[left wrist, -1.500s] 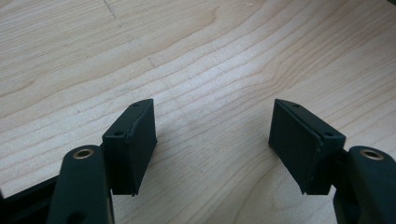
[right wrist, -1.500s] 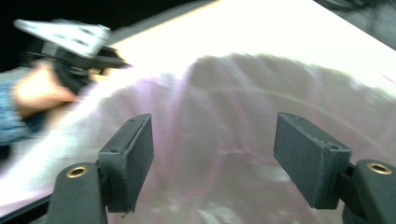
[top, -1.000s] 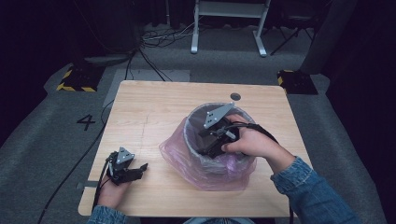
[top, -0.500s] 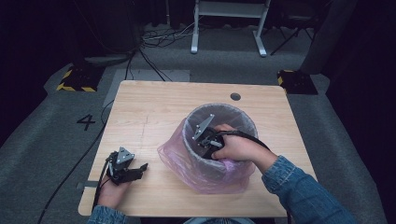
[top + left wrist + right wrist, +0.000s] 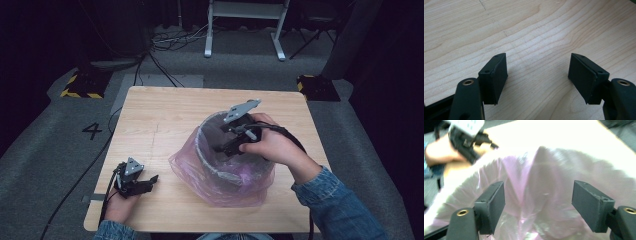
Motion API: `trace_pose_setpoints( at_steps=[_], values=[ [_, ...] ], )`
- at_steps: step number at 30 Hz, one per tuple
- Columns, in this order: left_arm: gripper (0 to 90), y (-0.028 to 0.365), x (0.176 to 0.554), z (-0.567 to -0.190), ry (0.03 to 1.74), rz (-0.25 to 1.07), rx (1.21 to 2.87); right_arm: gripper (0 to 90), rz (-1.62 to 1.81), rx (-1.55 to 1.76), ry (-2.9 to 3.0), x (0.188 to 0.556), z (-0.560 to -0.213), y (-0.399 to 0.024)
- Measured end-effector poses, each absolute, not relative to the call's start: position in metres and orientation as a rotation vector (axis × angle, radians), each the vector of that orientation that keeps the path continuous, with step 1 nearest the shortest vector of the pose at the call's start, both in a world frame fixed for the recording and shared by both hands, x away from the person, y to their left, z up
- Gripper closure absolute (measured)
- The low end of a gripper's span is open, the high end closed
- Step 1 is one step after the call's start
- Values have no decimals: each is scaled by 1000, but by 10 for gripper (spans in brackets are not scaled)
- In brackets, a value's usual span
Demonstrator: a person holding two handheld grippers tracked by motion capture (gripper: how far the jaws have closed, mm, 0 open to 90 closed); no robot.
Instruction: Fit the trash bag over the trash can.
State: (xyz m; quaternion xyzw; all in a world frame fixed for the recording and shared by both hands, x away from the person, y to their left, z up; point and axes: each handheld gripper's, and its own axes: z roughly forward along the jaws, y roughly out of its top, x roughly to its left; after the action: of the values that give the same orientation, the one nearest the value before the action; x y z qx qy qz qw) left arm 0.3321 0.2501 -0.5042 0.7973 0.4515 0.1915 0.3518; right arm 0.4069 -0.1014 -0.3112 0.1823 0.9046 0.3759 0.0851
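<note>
Table (image 5: 165, 107): broad bare wood is being left open on the far and left sides. Grey bin (image 5: 220, 172), lined with a pink bag (image 5: 190, 167), is standing right of centre. Right gripper (image 5: 227, 142), jaws spread and empty, is being held inside the mouth; film could be snagged, tipping the bin. Left gripper (image 5: 145, 182), jaws spread, is resting near the front-left edge.

A dark studio: grey carpet (image 5: 55, 150), floor cables (image 5: 165, 42), hazard-taped weights (image 5: 80, 85).
</note>
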Motion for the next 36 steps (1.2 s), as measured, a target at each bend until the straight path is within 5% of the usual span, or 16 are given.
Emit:
trace_pose_setpoints(
  at_steps=[14,36],
  values=[
    [314,250,332,-504,1172,495,2061,270,1271,768,2407,388,-275,-181],
    [313,250,332,-504,1176,497,2061,281,1237,993,2232,365,-285,-283]
  ],
)
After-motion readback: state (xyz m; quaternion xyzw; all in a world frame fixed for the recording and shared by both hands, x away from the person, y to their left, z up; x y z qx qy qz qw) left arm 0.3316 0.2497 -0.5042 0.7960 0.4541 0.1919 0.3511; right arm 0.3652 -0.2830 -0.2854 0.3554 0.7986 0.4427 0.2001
